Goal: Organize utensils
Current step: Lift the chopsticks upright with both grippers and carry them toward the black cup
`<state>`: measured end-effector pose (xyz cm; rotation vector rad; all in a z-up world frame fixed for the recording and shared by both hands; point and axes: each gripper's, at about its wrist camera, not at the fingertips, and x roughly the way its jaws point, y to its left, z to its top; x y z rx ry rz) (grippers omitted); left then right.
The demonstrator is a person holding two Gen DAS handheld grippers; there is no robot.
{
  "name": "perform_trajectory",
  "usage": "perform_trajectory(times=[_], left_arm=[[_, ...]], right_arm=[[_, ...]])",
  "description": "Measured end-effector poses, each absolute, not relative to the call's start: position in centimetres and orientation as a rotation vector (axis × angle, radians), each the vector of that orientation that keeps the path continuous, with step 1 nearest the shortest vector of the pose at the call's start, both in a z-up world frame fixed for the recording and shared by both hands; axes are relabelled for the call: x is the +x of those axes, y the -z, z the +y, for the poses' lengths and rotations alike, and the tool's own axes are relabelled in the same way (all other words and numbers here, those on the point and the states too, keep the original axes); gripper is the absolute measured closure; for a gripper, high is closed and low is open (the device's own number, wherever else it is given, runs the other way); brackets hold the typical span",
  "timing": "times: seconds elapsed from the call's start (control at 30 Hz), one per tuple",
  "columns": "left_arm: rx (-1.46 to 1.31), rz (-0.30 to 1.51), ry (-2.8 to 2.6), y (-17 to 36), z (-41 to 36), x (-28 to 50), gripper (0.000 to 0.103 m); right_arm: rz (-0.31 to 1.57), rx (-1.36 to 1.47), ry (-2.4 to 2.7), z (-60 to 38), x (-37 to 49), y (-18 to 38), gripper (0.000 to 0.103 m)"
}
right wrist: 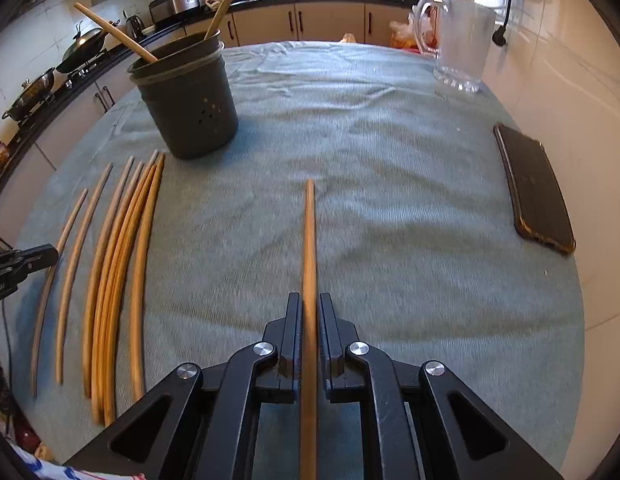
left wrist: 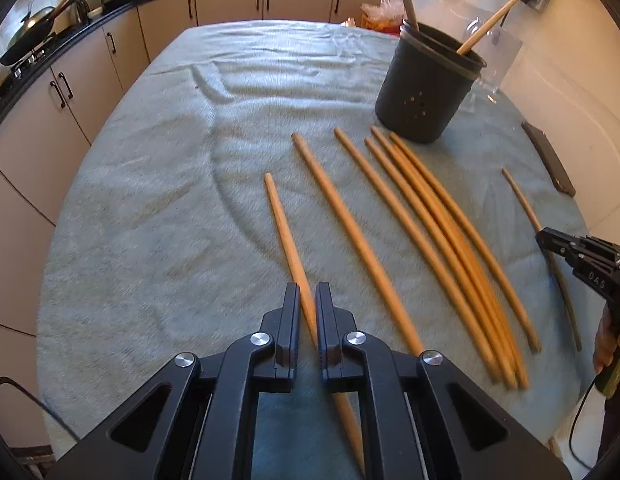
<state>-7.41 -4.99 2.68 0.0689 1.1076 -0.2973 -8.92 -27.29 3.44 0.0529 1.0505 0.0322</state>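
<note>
Several wooden chopsticks [left wrist: 426,240] lie side by side on the green cloth, also seen in the right wrist view [right wrist: 121,264]. A dark utensil holder [left wrist: 424,88] stands behind them with two chopsticks in it; it also shows in the right wrist view [right wrist: 189,100]. My left gripper [left wrist: 307,292] is shut on the leftmost chopstick [left wrist: 283,228], which runs between the fingers. My right gripper [right wrist: 310,300] is shut on a single chopstick [right wrist: 309,232] pointing straight ahead; this gripper also shows in the left wrist view [left wrist: 550,240].
A dark phone [right wrist: 536,192] lies at the right edge of the table near the wall. A glass jug [right wrist: 462,40] stands at the far right. Kitchen counters with a wok [left wrist: 29,28] and cooker run along the left and back.
</note>
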Motion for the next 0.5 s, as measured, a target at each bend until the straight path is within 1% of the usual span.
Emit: perform_trajectory(times=[0.17,0.2,0.5], left_arm=[[0.077,1.140,0.300,-2.8,-5.1,-6.7,0.095],[0.072,1.142,0.299,-2.9,-5.2,-6.5,0.095],[0.010,1.179,0.275,-2.3,-5.1,-1.3,0.095]], right_arm=[[1.055,0.046,-0.022,-27.3,-8.8,-3.4,0.083],[1.057,0.041,-0.013,-27.2,-8.3,-3.5,0.082],[1.086,0.008,0.010,-27.4,-4.4,-3.4,0.082]])
